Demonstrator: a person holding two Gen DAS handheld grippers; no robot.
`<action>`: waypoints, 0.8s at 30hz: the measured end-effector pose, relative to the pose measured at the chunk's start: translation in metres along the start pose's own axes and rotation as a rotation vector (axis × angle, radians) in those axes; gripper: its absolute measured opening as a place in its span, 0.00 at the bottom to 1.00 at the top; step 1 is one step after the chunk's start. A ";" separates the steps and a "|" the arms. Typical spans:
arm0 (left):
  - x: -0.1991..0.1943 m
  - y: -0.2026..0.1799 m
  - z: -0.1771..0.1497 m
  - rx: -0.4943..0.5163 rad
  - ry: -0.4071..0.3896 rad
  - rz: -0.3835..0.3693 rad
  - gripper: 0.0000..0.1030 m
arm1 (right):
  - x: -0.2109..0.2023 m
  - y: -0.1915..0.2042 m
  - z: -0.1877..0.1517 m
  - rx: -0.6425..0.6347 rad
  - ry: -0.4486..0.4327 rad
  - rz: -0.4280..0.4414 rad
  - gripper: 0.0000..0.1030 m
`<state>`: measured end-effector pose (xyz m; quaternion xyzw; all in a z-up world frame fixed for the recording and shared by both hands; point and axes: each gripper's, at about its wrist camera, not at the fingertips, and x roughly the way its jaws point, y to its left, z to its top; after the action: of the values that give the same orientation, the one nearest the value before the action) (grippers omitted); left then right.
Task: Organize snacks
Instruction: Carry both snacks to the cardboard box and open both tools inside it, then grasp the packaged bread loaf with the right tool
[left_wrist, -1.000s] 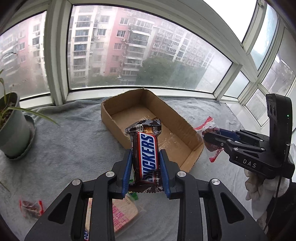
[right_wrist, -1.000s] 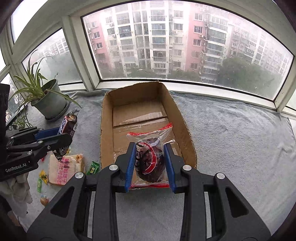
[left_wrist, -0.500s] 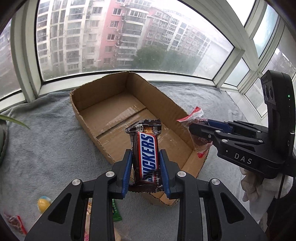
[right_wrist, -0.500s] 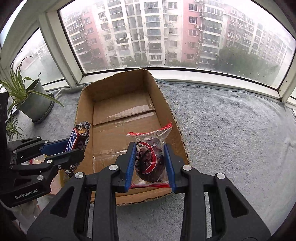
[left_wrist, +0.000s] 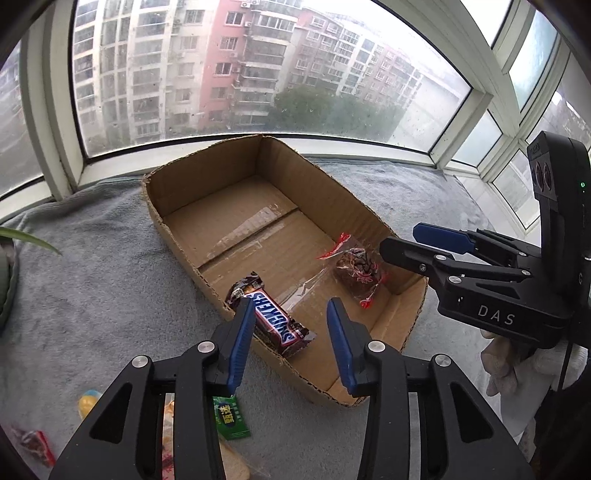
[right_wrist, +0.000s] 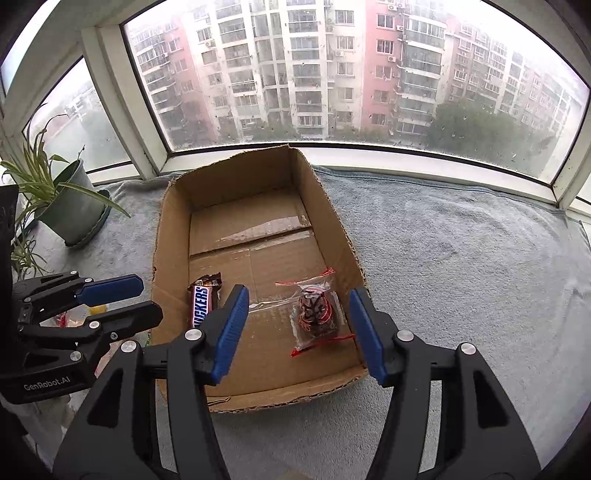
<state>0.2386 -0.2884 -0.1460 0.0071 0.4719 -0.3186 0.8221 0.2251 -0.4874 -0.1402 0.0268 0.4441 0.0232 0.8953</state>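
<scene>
A: How did the two grippers stand?

B: The left gripper (left_wrist: 291, 332) and right gripper (right_wrist: 297, 325) were both opening, pads touching nothing.

A: And the snacks?

B: The chocolate bar (left_wrist: 271, 319) and the clear packet (right_wrist: 316, 314) lay apart on the floor of the cardboard box (right_wrist: 170, 229), on the grey cloth (right_wrist: 461, 258). More packets (left_wrist: 229, 417) lay outside it.

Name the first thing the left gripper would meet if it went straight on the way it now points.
Probably the Snickers bar, lying on the cardboard box floor just beyond the opening left gripper; depth is uncertain.
</scene>
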 end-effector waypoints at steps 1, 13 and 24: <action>-0.003 0.002 0.000 -0.004 -0.004 -0.002 0.38 | -0.002 0.001 -0.001 0.002 -0.002 0.007 0.57; -0.063 0.037 -0.015 -0.067 -0.073 0.010 0.41 | -0.037 0.035 -0.015 0.033 -0.039 0.154 0.67; -0.112 0.092 -0.071 -0.199 -0.078 0.027 0.60 | -0.044 0.086 -0.040 0.045 0.013 0.439 0.78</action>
<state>0.1935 -0.1354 -0.1244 -0.0807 0.4688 -0.2590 0.8406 0.1654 -0.4033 -0.1233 0.1427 0.4338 0.2078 0.8650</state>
